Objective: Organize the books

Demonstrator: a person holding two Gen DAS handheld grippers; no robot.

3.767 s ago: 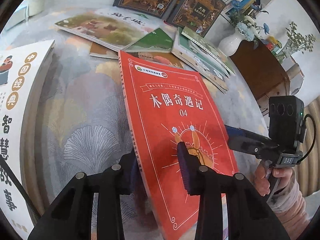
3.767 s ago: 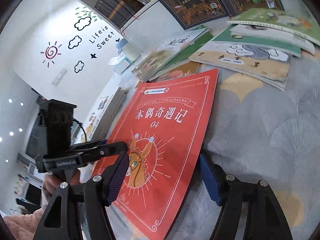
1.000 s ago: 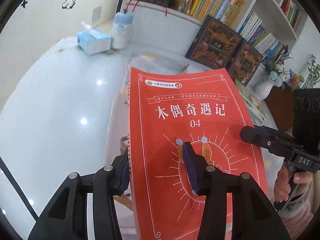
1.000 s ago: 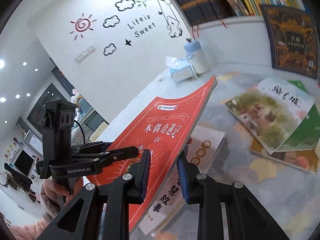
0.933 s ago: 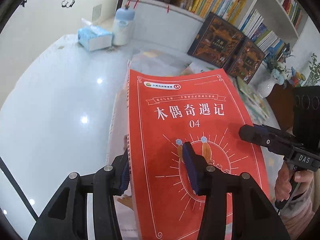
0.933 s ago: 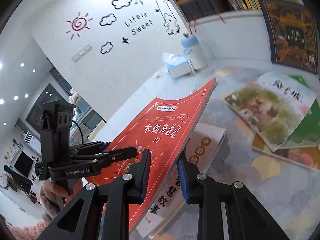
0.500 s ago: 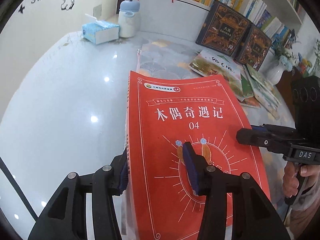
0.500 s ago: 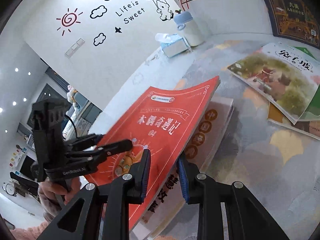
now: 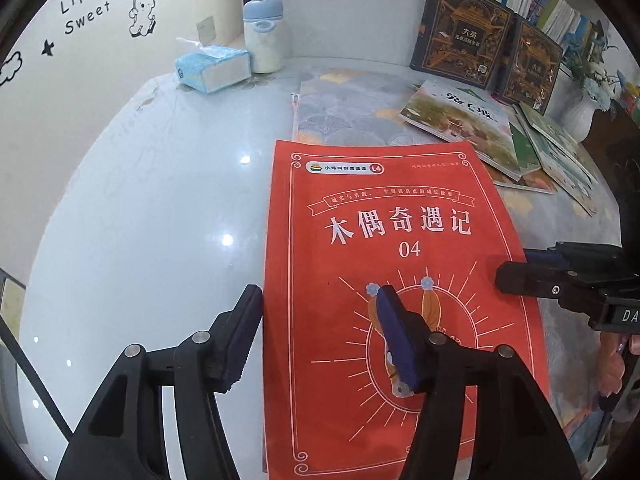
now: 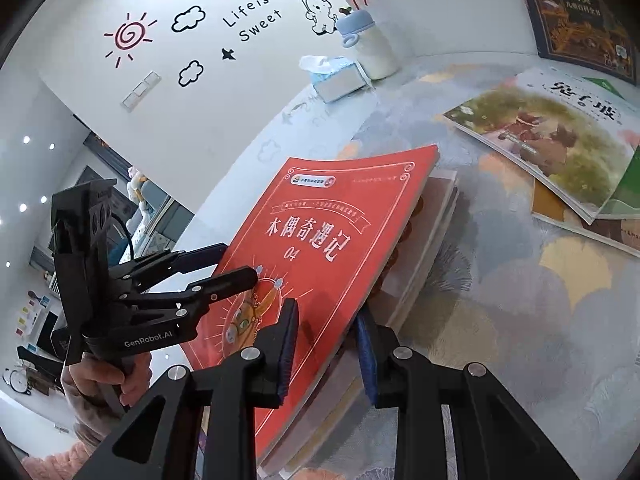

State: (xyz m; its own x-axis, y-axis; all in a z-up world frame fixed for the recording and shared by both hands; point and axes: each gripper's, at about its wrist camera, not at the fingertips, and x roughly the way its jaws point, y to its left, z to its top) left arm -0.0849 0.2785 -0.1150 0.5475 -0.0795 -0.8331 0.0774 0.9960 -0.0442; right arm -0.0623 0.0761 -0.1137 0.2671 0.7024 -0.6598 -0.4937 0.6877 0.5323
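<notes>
The red paperback (image 9: 384, 216) lies cover up on a white book (image 10: 436, 216) at the left end of the patterned mat. My left gripper (image 9: 320, 312) straddles its near left corner and its jaws are opening. One pad (image 9: 240, 332) stands clear of the spine and the other hovers over the cover picture. My right gripper (image 10: 326, 320) is shut on the red paperback (image 10: 320, 240) at its right edge, which it holds slightly raised. The right wrist view shows the left gripper (image 10: 236, 262) at the book's far side.
Several picture books (image 9: 460, 128) lie overlapping at the back right of the mat. Two dark hardcovers (image 9: 460, 36) lean against the bookshelf. A tissue pack (image 9: 212, 68) and a blue-capped bottle (image 9: 264, 40) stand at the back left, and a white vase (image 9: 576, 116) at the far right.
The red paperback has come down from a tilted hold in the air onto the white book. My left jaws have widened and let go of it. The right grip is unchanged.
</notes>
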